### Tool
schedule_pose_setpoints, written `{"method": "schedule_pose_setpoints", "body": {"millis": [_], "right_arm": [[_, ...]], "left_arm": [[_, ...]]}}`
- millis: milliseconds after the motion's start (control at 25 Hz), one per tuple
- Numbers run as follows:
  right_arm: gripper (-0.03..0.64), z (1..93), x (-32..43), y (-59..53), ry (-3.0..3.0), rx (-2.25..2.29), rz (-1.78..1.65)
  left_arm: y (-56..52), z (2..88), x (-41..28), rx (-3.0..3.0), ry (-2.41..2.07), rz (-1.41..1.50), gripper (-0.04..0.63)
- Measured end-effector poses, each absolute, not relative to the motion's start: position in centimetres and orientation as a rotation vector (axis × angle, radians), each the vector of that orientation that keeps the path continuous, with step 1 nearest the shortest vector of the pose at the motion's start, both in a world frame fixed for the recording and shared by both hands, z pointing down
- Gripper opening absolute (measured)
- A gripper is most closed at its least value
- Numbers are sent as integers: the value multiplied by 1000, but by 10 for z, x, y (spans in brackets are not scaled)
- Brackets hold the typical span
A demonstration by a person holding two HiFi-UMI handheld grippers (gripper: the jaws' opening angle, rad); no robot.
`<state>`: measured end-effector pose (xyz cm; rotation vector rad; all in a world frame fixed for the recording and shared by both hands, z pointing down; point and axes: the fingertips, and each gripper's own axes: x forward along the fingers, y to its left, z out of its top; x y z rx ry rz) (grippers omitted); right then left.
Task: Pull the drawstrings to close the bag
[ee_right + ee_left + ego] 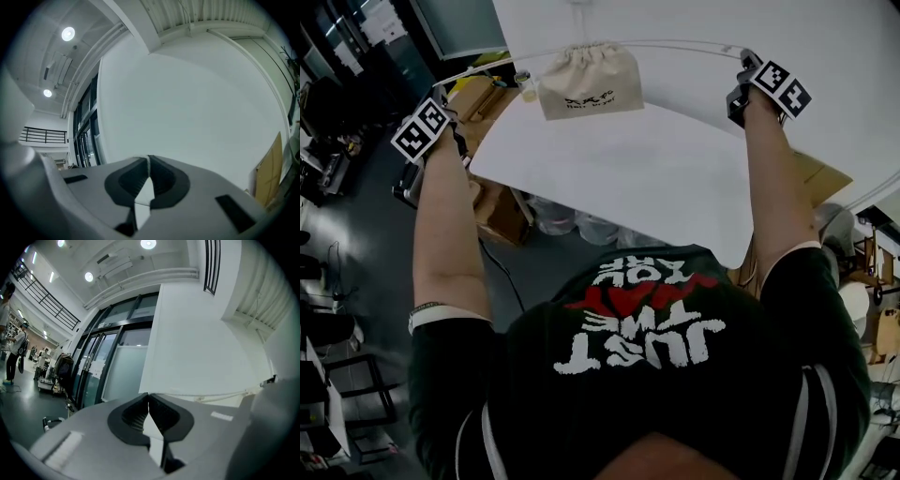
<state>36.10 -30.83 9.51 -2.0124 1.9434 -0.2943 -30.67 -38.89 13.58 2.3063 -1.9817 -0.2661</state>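
Observation:
A small cream cloth bag (589, 82) with dark print lies near the far edge of the white table (656, 178), its mouth gathered tight. One white drawstring (492, 64) runs left from the mouth to my left gripper (446, 90). The other drawstring (684, 44) runs right to my right gripper (747, 60). Both cords look taut. In the left gripper view the jaws (148, 397) meet, with the cord (225, 393) trailing off to the right. The right gripper (148, 160) is shut too, a thin pale line pinched between its pads.
A small jar (525, 86) stands just left of the bag. Cardboard boxes (502, 211) and clear tubs (581, 225) sit on the floor below the table's left edge. More cardboard (820, 173) leans at the right. The person's arms reach over the table's near corners.

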Motion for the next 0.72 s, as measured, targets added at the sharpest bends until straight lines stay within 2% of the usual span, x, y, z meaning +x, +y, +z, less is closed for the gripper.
{"method": "schedule_pose_setpoints", "body": {"millis": [720], "right_arm": [[8,108,374,-311,2016,-1969,-308]], "left_arm": [[-379,145,-306,2377,-1928,-271,11]]}}
